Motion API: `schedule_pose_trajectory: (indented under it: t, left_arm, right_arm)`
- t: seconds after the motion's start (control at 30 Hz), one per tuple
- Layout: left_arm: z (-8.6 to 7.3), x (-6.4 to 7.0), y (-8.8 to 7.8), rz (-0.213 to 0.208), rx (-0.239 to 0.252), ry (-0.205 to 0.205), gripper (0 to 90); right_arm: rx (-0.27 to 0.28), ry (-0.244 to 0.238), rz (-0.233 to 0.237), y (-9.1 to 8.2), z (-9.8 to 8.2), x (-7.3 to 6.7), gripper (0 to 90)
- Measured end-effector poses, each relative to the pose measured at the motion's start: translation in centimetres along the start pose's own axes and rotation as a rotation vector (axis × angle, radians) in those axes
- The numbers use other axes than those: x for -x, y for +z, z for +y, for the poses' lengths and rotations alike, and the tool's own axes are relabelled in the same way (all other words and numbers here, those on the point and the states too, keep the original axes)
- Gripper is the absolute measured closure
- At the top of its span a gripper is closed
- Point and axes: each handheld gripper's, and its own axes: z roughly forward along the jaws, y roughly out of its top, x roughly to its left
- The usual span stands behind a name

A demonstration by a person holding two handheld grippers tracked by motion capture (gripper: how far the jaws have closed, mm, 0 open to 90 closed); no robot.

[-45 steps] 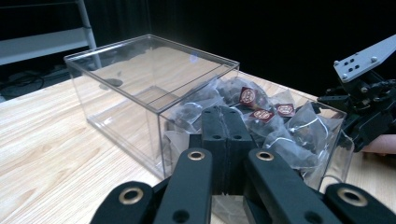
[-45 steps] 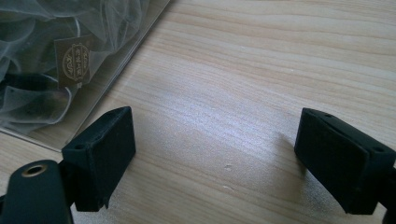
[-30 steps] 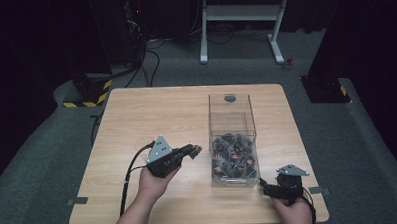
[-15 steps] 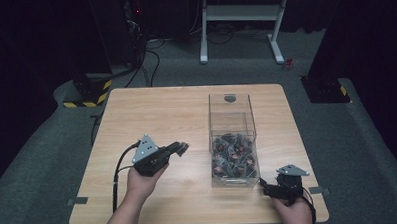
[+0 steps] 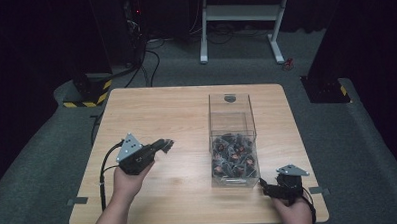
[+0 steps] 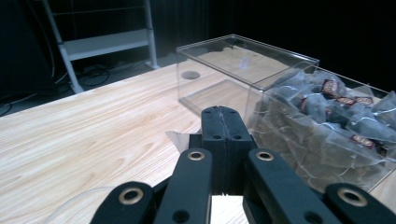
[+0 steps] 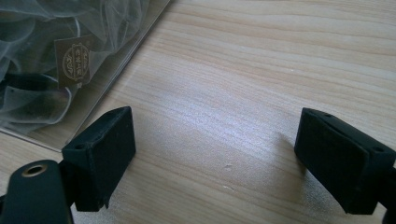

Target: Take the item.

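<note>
Left gripper lifted level, jaws pinching a tea bag; right gripper rests, gaping.

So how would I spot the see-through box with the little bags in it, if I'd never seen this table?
Start at the wooden table. On its right half stands a clear plastic box, long and upright-walled. Its near end is heaped with gauzy tea bags bearing dark tags, and its far end is bare. It is the one transparent thing there; the two grippers near it are black.

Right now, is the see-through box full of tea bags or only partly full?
Partly full. In the clear box, the tea bags pile in the near compartment; the far compartment shows bare floor.
</note>
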Motion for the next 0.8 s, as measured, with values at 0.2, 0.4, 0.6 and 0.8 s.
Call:
schedule_pose_trajectory:
  t: [0.2, 0.4, 0.6, 0.8]
  left_arm:
    - [-0.1, -1.0, -0.9, 0.026, 0.002, -0.002, 90.0]
    - [-0.1, -1.6, -1.5, 0.046, 0.003, -0.007, 90.0]
    - [-0.4, -2.4, -1.9, 0.063, -0.002, -0.015, 90.0]
    - [-0.7, -3.0, -2.0, 0.082, -0.014, -0.020, 90.0]
  right_arm:
    - [0.000, 0.000, 0.000, 0.0, 0.0, 0.0, 12.3]
    - [0.000, 0.001, 0.000, 0.0, 0.0, 0.0, 12.2]
    - [0.000, 0.001, 0.000, 0.0, 0.0, 0.0, 12.2]
    - [0.000, 0.000, 0.000, 0.0, 0.0, 0.0, 12.2]
